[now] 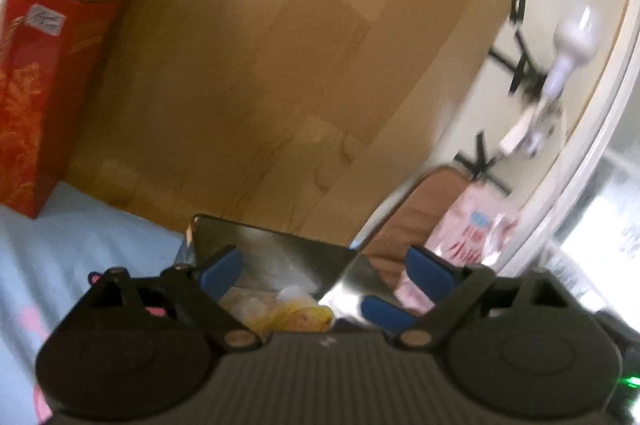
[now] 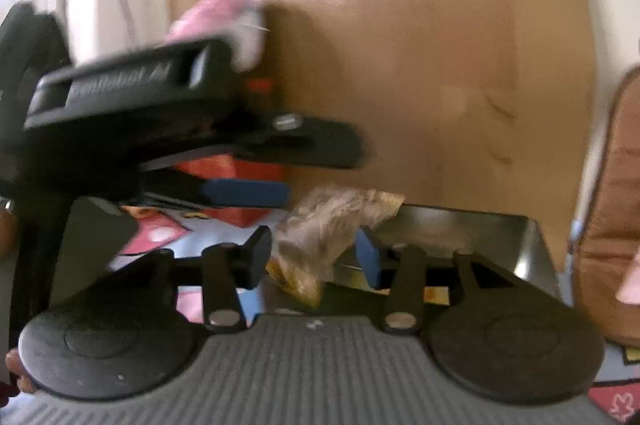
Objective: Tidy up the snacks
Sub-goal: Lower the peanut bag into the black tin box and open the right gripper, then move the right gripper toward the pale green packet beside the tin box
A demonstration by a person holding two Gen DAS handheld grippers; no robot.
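Lying in the metal tray (image 2: 528, 245), the clear snack packet (image 2: 320, 233) sits between the right tongs (image 2: 316, 253), its long axis slanting up-right, pads parted and not pressing, while the left tongs (image 1: 324, 273) hover released above it.

free: bare wooden board (image 1: 280, 65) face ahead | blocked left: red box (image 1: 36, 97) on bed (image 1: 80, 245) | blocked right: brown cushion (image 1: 416, 221) | near: metal tray (image 2: 500, 237) rim, left gripper (image 2: 240, 193) crossing

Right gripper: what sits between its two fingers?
A clear snack packet sits between the right gripper's fingers, over the metal tray; whether the pads press on it is unclear. Right wrist view.
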